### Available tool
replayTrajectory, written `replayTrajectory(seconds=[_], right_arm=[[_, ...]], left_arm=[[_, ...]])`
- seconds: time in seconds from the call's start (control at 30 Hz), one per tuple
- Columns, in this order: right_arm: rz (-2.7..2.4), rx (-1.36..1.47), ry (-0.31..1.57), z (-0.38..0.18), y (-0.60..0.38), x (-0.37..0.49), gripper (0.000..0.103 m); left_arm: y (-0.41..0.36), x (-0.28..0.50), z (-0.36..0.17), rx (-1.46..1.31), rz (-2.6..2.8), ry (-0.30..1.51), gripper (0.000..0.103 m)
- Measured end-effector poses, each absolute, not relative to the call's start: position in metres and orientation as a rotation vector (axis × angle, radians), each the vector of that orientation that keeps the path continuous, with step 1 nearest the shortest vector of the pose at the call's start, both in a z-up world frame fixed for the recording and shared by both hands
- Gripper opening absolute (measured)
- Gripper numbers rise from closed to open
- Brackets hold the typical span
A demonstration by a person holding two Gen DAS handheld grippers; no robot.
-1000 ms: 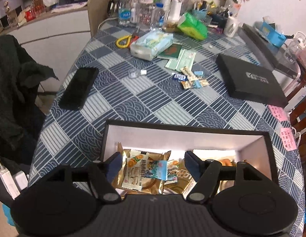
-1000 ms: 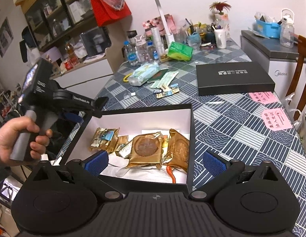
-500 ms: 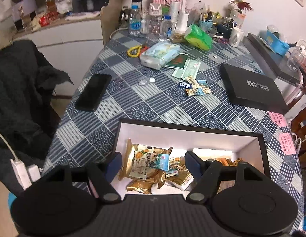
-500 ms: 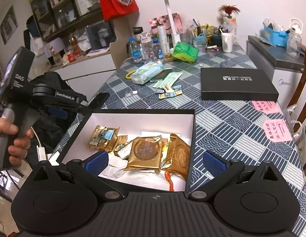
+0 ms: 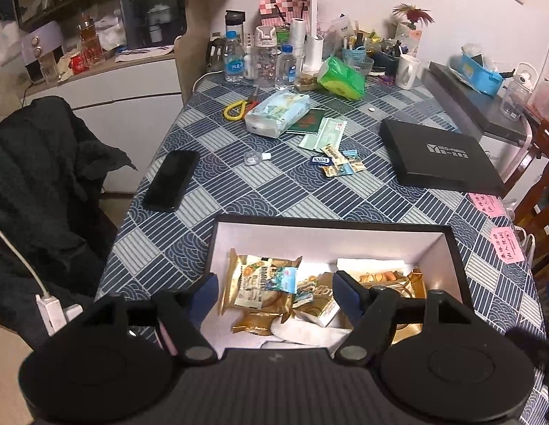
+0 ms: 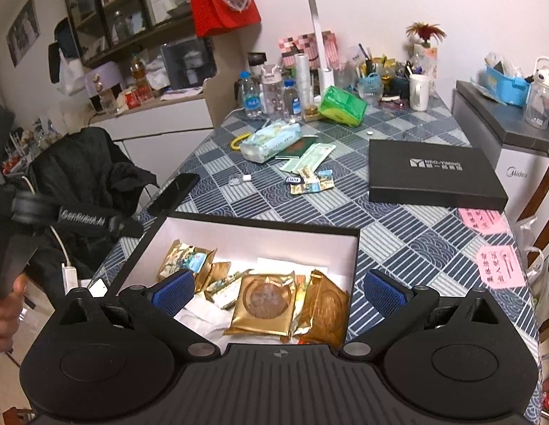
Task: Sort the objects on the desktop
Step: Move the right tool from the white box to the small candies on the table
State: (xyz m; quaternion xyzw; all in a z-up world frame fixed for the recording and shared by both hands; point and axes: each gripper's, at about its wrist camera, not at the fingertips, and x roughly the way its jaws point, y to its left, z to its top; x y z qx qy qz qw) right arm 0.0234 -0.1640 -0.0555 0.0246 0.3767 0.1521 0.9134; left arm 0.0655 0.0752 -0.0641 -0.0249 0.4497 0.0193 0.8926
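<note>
**Object counts on the patterned surface**

One open black box (image 5: pixel 455 255), near; at least five gold-wrapped snack packs (image 6: pixel 263 304) lie inside it, overlapping, so the exact total cannot be told. One closed black box (image 5: pixel 441 156), far right. One black phone (image 5: pixel 172 180), left. One tissue pack (image 5: pixel 277 112) and one pair of yellow-handled scissors (image 5: pixel 239 106), far centre. Roughly five small sachets (image 5: pixel 340 164) in a loose cluster, mid-surface. Two pink notes (image 6: pixel 501 269), right edge. Three clear water bottles (image 5: pixel 234 57) and one white mug (image 5: pixel 408 71), far end. One green bag (image 5: pixel 341 79), far.
</note>
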Motion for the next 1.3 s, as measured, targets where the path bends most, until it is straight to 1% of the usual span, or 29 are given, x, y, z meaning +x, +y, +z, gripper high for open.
replayTrajectory(seconds=[0.37,0.67,1.0,1.3], right_arm=[[0.294,-0.001,0.741,-0.036,-0.128,0.079,0.103],[0.276,-0.019,0.730,-0.031,-0.095,0.134,0.103],[0.231,-0.006,0.833,-0.057,-0.070,0.205,0.103],[0.149,0.036,0.926,-0.086,-0.069,0.285,0.103]], left_arm=[[0.091,0.072,-0.054,-0.062,0.065,0.907,0.084],[0.094,0.088,-0.046,0.016,0.074,0.872,0.084],[0.106,0.106,-0.056,0.011,0.039,0.890,0.084],[0.120,0.116,-0.070,-0.023,0.021,0.912,0.085]])
